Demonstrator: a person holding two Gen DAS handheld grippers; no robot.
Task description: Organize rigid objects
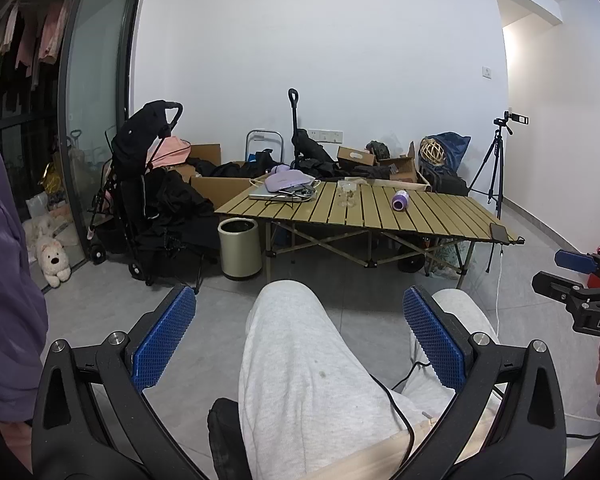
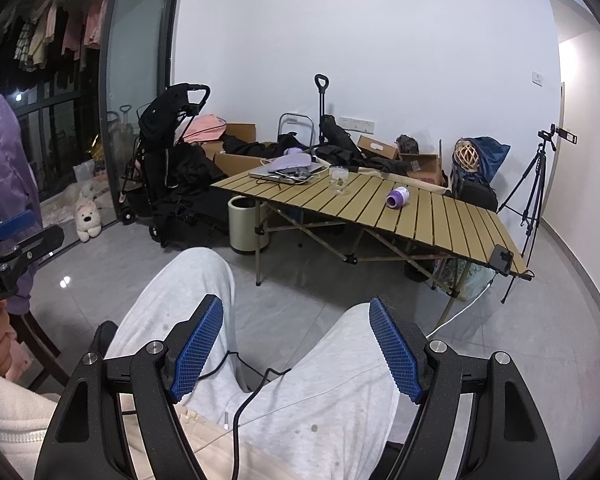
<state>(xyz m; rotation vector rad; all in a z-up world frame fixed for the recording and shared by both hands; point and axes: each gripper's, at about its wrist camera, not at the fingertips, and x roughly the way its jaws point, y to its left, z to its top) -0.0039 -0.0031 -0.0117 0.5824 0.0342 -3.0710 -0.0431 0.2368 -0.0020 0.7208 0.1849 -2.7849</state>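
On slatted table (image 2: 440, 216), purple bottle (image 2: 397, 197) lying sideways, white-capped

Black gripper frames (image 1: 296, 332) with blue textured pads (image 2: 198, 346) — silver screws, black cable, grey sweatpants (image 1: 300, 380).

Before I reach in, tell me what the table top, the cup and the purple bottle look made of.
Table top: matte tan slats, wood or wood-look metal; can't tell.
Cup: clear and see-through, likely glass.
Purple bottle: smooth, opaque, slightly glossy, probably plastic.

slatted table (image 2: 440, 216) | laptop (image 2: 276, 172), glass jar (image 2: 339, 180), purple cup (image 2: 397, 197), perhaps phone (image 2: 503, 258)
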